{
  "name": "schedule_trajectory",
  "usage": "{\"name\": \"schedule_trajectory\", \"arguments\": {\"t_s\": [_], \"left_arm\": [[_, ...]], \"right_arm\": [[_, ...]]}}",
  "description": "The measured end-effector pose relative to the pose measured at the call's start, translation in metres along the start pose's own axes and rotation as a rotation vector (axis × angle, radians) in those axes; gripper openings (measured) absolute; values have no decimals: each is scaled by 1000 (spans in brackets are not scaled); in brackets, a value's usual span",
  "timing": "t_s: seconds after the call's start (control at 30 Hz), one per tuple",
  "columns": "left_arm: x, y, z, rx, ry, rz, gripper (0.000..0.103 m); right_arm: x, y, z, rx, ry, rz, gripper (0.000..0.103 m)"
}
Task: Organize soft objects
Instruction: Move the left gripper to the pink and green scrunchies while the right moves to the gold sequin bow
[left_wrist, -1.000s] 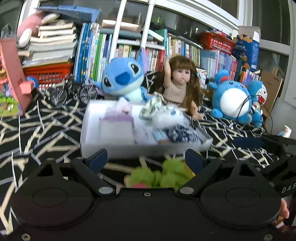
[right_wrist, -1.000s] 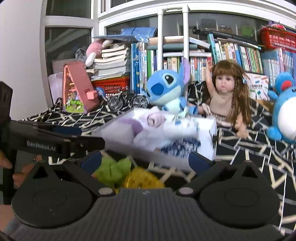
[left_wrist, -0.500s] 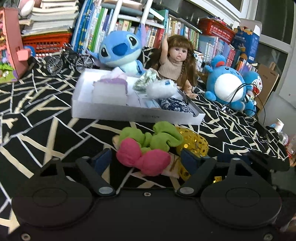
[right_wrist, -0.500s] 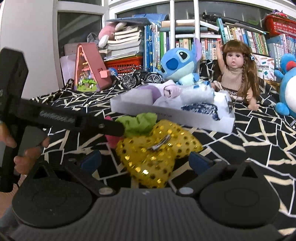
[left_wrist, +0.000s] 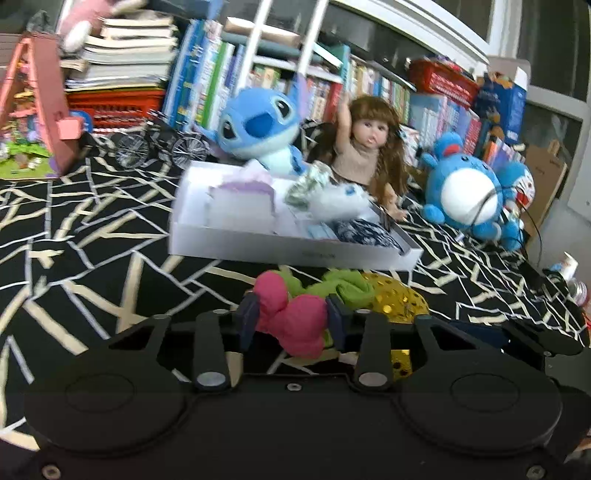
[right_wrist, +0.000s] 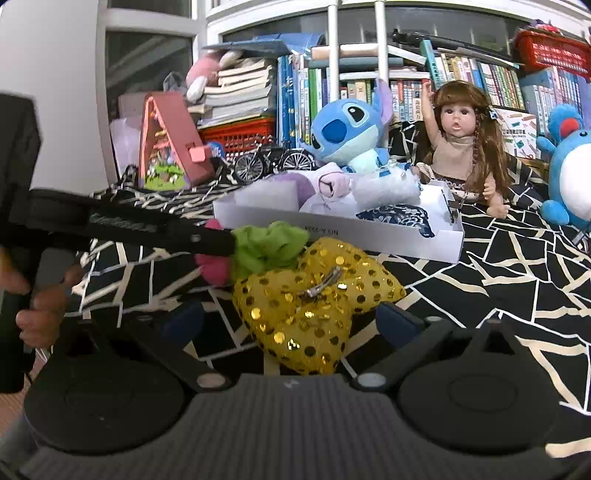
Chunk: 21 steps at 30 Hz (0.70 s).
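Observation:
My left gripper (left_wrist: 291, 317) is shut on a pink bow (left_wrist: 291, 314) that joins a green bow (left_wrist: 343, 286); both lie on the black patterned cloth in front of a white tray (left_wrist: 288, 249). The left gripper also shows in the right wrist view (right_wrist: 218, 242), over the pink bow (right_wrist: 216, 267) and green bow (right_wrist: 269, 245). My right gripper (right_wrist: 291, 321) is open, its fingers on either side of a yellow sequined bow (right_wrist: 314, 302), which also shows in the left wrist view (left_wrist: 397, 299). The tray (right_wrist: 369, 236) holds several soft items.
Behind the tray sit a blue Stitch plush (left_wrist: 258, 125), a doll (left_wrist: 365, 147) and a blue round plush (left_wrist: 465, 192). A toy bicycle (left_wrist: 159, 144) and a pink toy house (left_wrist: 40, 110) stand at the left. Bookshelves (left_wrist: 221, 74) fill the back.
Both grippers have come down toward the bows. The left jaws have narrowed and closed on the pink bow. The right gripper has moved closer around the yellow bow.

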<state>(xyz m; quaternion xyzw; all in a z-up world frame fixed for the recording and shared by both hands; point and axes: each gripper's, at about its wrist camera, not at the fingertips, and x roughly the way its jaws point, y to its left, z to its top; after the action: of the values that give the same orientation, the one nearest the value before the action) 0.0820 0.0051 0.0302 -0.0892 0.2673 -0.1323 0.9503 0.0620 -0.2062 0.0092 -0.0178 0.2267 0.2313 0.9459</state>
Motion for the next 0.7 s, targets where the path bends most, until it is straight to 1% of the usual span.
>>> {"name": "schedule_trajectory", "arguments": {"t_s": [0.03,0.1,0.2,0.3,0.5,0.57,0.6,0.67,0.7], "left_arm": [[-4,2,0,-6,-10,9,21],[-11,6,0,-16,-24,26,21],[-16,13,-3,-18,-23,64,21],[-20,19,-8,-7,-29,84,24],[-22,21,-12,35,-48,140,36],[-22,21,-11,38,-54,150,46],[-22,20,-12,39,-57,156,49],[-23,18,-13,44,-69,161,58],[-23,16,-14,47,-75,159,60]], "right_arm": [[0,0,1,7,-6,0,100],[0,0,2,9,-13,-8,98],[3,1,3,7,-10,-26,93],[4,0,2,8,-6,-54,92],[-1,-10,2,32,-4,-108,92],[-4,-14,2,39,-10,-131,92],[-5,-15,2,42,-12,-140,92],[-7,-19,2,47,-16,-163,92],[-7,-20,1,51,-16,-178,92]]}}
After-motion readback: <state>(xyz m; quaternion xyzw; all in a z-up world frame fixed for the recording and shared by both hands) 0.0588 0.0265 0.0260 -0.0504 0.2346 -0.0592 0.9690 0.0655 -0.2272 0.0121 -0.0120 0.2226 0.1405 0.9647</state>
